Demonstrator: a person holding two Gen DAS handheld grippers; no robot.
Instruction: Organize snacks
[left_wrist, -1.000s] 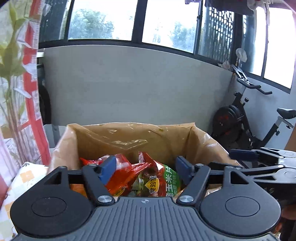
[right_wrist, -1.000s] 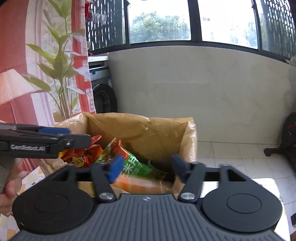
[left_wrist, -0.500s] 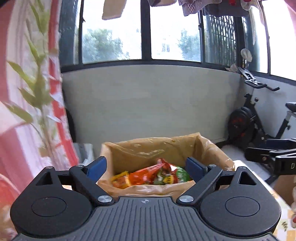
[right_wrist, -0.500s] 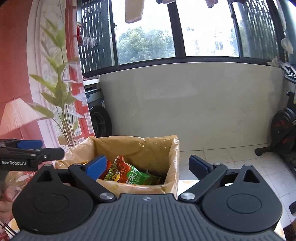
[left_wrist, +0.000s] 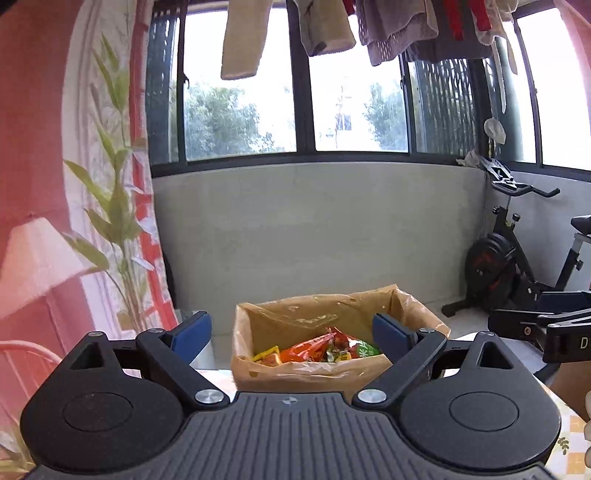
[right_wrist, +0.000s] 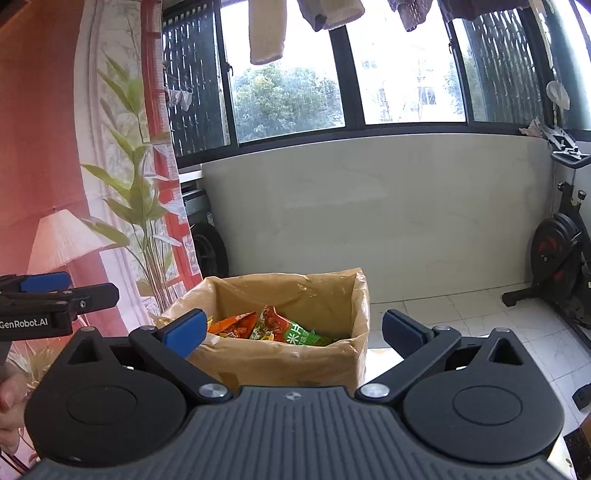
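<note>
A cardboard box (left_wrist: 314, 373) lined with a clear plastic bag stands ahead of both grippers. Several snack packets (left_wrist: 321, 347) lie inside it, orange, red and green. My left gripper (left_wrist: 291, 332) hangs open, back from the box and above its near rim, with nothing between its blue pads. From the right wrist, the same box (right_wrist: 280, 362) shows an orange packet and a green packet (right_wrist: 301, 334). My right gripper (right_wrist: 293, 328) is also empty; its jaws are opening wide. Each gripper appears at the edge of the other's view, apart from the box.
An exercise bike (left_wrist: 517, 266) stands on the tiled floor at the right. A curtain printed with a plant and a lamp (left_wrist: 110, 221) hangs at the left, with a washing machine (right_wrist: 207, 243) behind it. Laundry (left_wrist: 325, 26) hangs above the windows. A hand (right_wrist: 11, 406) holds the left gripper.
Both grippers have pulled back and risen from just over the snacks, so the box now looks smaller and farther. Both pairs of jaws have spread wider.
</note>
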